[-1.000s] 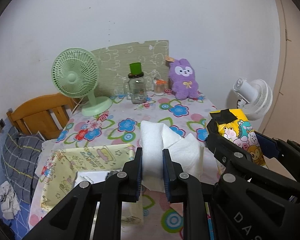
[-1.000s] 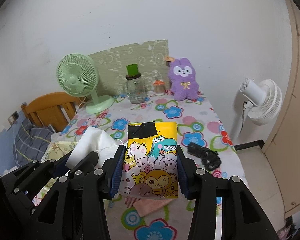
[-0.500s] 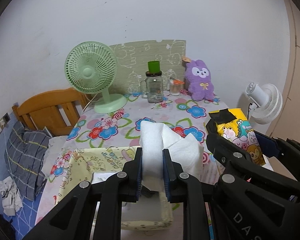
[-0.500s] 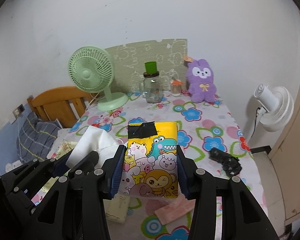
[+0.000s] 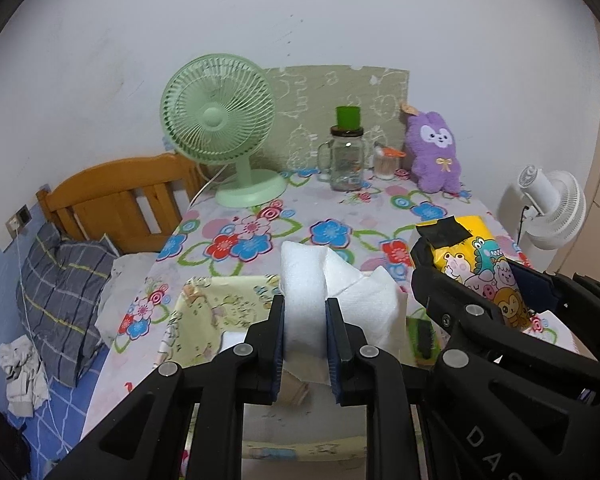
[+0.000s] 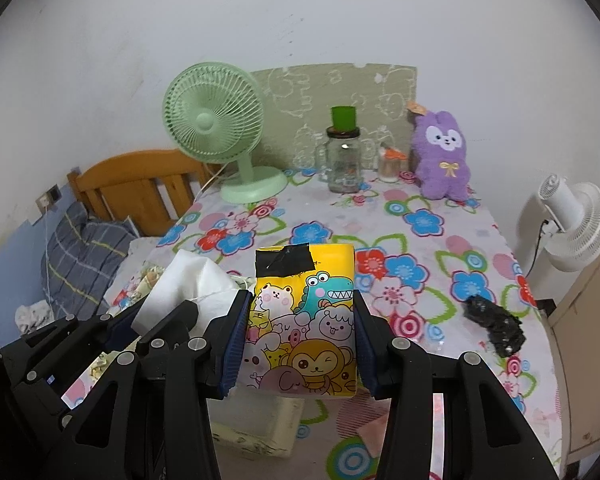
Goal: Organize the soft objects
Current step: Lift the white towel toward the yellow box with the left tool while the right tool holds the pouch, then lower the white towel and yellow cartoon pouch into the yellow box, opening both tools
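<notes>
My left gripper (image 5: 305,340) is shut on a white folded tissue (image 5: 304,280) and holds it above a pale yellow fabric box (image 5: 216,308) at the near left of the flowered table. My right gripper (image 6: 302,344) is shut on a yellow cartoon tissue pack (image 6: 306,312), held up over the near table; the pack also shows in the left wrist view (image 5: 472,256). The white tissue shows at left in the right wrist view (image 6: 184,280). A purple plush bunny (image 6: 442,156) sits at the back right.
A green desk fan (image 5: 220,128), a glass jar with green lid (image 5: 346,156) and a small cup stand at the back. A black crumpled object (image 6: 494,326) lies at the right edge. A wooden bed with a grey pillow (image 5: 60,280) is left; a white fan (image 6: 572,228) is right.
Both grippers have pulled back and up from the table with their loads. The yellow fabric box now sits lower in view, under the left gripper.
</notes>
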Demonstrator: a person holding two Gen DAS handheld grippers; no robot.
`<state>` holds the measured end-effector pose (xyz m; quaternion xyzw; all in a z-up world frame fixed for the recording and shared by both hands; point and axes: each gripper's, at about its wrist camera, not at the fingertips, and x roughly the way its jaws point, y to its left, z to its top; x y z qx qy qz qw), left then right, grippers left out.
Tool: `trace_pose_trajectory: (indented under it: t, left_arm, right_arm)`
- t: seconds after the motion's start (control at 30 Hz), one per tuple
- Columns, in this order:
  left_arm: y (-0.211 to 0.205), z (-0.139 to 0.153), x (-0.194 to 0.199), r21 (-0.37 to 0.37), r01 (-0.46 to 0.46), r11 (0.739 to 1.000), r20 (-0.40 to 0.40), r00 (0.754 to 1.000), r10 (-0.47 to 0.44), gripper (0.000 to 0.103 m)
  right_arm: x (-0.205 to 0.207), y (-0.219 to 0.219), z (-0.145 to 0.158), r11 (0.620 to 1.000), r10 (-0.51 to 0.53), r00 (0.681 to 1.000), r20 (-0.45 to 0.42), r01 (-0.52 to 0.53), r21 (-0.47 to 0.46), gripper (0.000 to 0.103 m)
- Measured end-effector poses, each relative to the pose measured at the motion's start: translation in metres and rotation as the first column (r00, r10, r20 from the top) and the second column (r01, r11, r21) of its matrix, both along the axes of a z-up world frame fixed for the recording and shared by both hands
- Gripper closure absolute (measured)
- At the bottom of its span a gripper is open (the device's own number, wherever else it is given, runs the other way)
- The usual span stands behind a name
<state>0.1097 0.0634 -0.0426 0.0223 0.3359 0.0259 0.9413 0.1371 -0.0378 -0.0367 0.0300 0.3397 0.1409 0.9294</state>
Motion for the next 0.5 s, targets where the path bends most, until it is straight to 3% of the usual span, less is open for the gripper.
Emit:
trace_pose_trajectory:
  t: [0.27, 0.5]
  left_arm:
    - [0.028, -0.018, 0.007, 0.003, -0.051, 0.999, -0.049, 0.997, 0.051, 0.085]
    - [0.044, -0.034, 0.011, 0.003, -0.068, 0.998, -0.106, 0.992, 0.068, 0.073]
  right_arm:
    - [0.011, 0.029, -0.017, 0.998, 0.060, 0.997, -0.054, -0.059, 0.006, 0.052]
    - [0.015, 0.048, -0.028, 0.996, 0.085, 0.993, -0.079, -0.086, -0.013, 0.053]
